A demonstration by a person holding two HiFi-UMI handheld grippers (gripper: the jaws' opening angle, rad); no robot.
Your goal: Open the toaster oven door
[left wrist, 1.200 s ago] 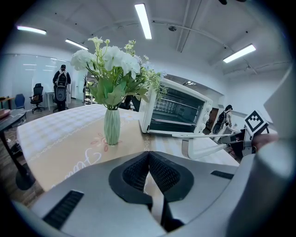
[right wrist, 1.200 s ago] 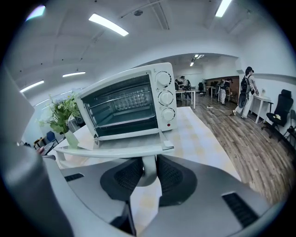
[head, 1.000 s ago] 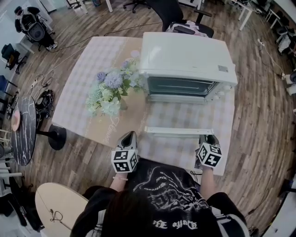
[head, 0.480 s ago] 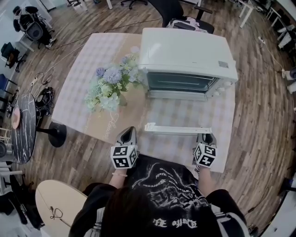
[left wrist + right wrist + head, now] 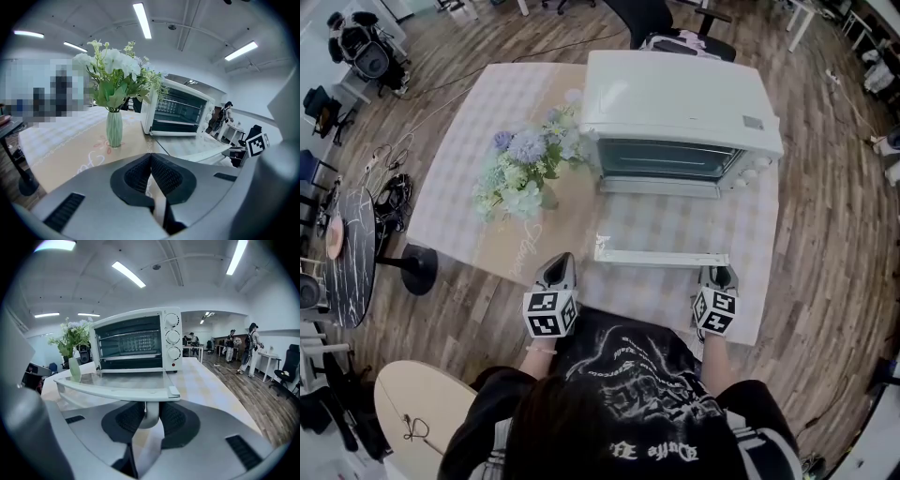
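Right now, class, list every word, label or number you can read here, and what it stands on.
Nothing can be read for certain.
On the table runner, cursive script: too blurred.
On the shirt, gothic print: too distorted.
On the toaster oven, a label: too small.

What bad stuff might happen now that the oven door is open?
The right gripper pinches only the far right end of the door handle with its fingers. It might slip off, and the door could bang. Pulling further might drag the toaster oven toward the near edge of the table.
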